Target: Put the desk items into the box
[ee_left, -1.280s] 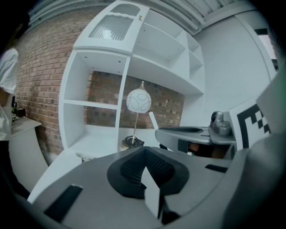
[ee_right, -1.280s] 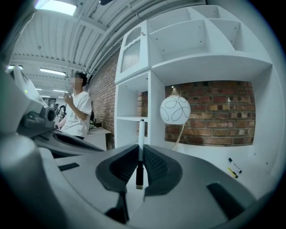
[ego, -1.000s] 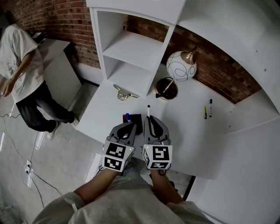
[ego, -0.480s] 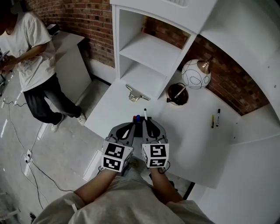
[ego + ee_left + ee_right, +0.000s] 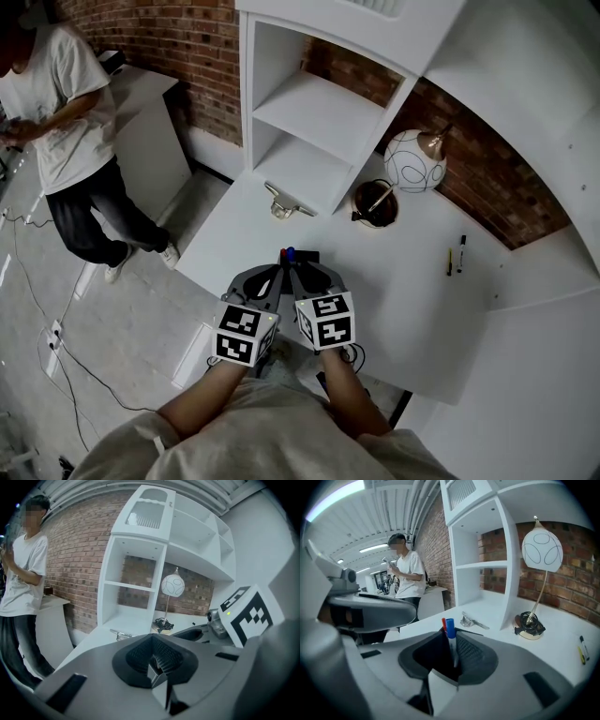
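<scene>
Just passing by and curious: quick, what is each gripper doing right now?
Left gripper: closed, nothing in it.
Right gripper: closed on a pen.

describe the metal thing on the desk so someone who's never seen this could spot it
Find the tall white shelf unit standing on the white desk. On the desk just in front of its lowest compartment lies a small silvery metal tool. It is bare metal and lies flat, left of the lamp's round dark base.

Standing person (image 5: pixel 66 131), perhaps on a phone, near white shelf unit (image 5: pixel 319 103) against brick wall (image 5: pixel 178 47).
</scene>
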Demonstrator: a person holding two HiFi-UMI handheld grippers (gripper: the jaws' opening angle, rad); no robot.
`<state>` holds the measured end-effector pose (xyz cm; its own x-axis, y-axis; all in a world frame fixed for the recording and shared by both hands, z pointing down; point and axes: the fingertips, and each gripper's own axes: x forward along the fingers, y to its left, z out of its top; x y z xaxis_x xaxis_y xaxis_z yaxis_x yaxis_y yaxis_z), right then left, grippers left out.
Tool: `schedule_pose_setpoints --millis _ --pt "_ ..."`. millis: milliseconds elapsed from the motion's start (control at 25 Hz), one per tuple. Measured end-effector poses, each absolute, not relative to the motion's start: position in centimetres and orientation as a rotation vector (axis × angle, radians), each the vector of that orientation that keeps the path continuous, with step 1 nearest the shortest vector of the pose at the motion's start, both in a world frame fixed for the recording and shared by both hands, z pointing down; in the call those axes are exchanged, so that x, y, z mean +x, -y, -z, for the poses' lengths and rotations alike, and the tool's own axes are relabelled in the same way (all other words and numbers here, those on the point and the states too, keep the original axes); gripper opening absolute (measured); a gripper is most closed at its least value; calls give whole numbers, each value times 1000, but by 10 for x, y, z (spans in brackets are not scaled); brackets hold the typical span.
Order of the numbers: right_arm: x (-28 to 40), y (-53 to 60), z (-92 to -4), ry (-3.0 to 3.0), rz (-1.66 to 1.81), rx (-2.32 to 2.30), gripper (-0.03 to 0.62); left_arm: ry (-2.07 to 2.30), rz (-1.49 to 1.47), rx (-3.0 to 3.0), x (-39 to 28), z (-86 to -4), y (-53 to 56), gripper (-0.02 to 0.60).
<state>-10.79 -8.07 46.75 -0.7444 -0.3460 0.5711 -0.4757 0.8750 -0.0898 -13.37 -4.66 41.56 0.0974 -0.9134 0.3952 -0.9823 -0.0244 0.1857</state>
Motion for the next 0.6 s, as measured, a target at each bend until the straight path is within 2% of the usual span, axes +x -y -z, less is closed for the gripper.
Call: schedule_pose_setpoints --millis 120,600 --pt "-102 80 -466 2462 -375 601 110 1852 -228 1975 -133 -416 47 6" --pt "-90 81 -450 2487 -329 694 112 1842 -240 2003 -131 -412 50 6"
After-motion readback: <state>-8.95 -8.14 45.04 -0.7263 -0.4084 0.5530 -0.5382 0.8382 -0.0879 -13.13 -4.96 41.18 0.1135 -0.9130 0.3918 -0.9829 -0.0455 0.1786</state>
